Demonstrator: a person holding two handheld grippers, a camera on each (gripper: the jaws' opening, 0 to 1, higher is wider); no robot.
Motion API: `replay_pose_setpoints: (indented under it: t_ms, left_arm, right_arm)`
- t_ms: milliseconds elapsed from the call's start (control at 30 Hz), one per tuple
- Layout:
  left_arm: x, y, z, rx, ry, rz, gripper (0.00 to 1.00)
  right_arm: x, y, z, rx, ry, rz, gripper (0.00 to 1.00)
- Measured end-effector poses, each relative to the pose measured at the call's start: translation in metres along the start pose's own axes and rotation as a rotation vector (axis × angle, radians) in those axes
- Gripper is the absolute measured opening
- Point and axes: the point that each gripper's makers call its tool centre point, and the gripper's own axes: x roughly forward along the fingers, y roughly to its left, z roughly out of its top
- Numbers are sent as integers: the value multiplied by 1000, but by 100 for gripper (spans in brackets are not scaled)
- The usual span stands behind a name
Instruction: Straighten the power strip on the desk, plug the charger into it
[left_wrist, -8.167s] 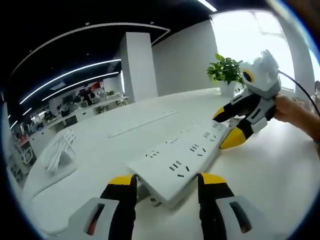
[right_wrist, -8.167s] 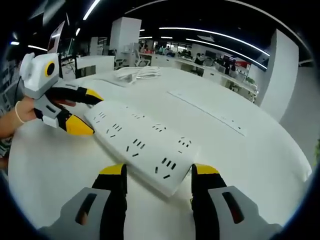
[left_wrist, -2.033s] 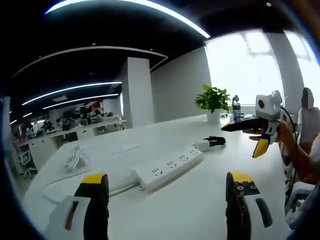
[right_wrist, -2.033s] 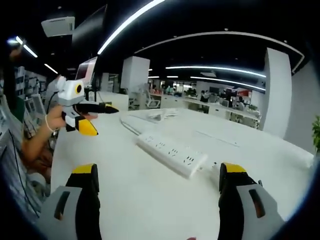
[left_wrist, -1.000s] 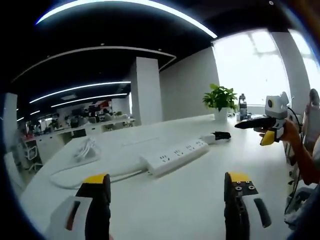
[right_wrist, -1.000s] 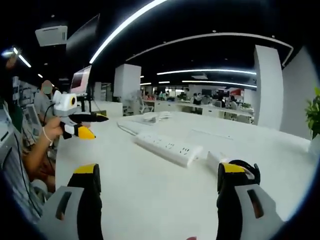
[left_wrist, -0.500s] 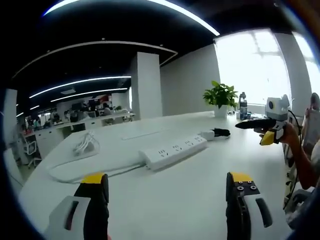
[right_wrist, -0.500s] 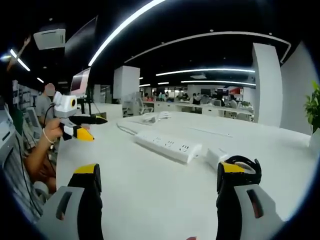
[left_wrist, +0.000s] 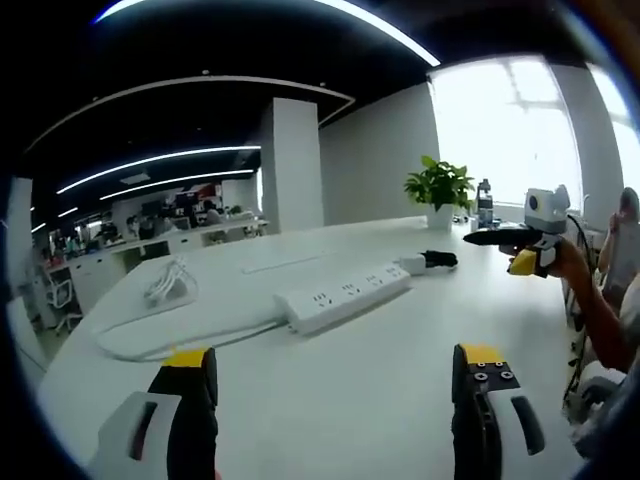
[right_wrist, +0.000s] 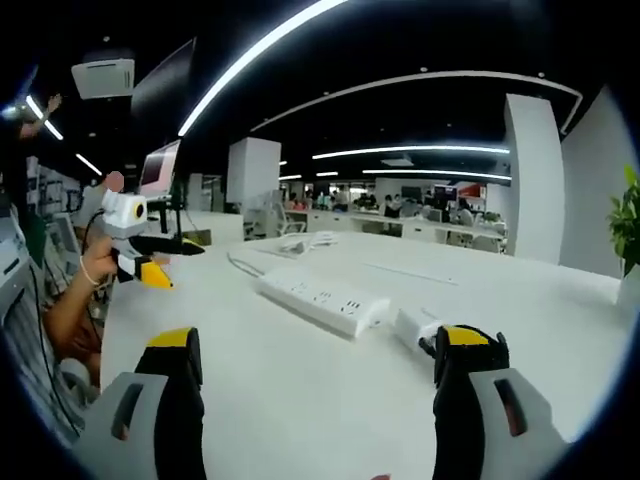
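Power strip (left_wrist: 343, 297) well ahead of both wide-spread, unloaded grippers, charger (right_wrist: 412, 326) beside it.

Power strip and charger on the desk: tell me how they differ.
The power strip is a long bar with rows of sockets; the charger is a short block. The strip's cable is white; the charger's is black and bundled. Both are white and lie on the desk, the charger unplugged.

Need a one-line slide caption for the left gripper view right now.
Open left gripper faces the white power strip on the desk, charger lying beyond its far end.
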Motion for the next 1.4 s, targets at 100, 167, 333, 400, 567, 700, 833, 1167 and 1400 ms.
replay_pose_setpoints:
  t_ms: [100, 167, 333, 400, 567, 700, 833, 1167, 1400]
  left_arm:
    - [-1, -1, 0, 5, 5, -2, 99]
    - [-1, -2, 0, 5, 4, -5, 99]
    - [-3, -2, 2, 8, 0, -4, 99]
    - [-3, -2, 1, 6, 2, -5, 99]
    - [-4, -2, 3, 9, -6, -5, 99]
    - [-4, -4, 4, 6, -12, -10, 99]
    - [-4, -5, 3, 7, -11, -13, 99]
    - [-6, -5, 3, 13, -10, -10, 99]
    - [-7, -3, 4, 26, -4, 7, 99]
  right_arm:
    - [4, -9, -1, 7, 5, 0, 96]
    - [6, -13, 0, 1, 0, 3, 96]
    - [9, -19, 3, 11, -4, 20, 96]
    - [10, -22, 3, 14, -4, 20, 96]
    - [13, -33, 4, 9, -2, 11, 96]
    - [16, -48, 10, 9, -21, -3, 96]
    - [20, -62, 15, -19, -11, -21, 96]
    - [25, -87, 30, -13, -55, -40, 96]
    - [28, -104, 26, -15, -63, -67, 97]
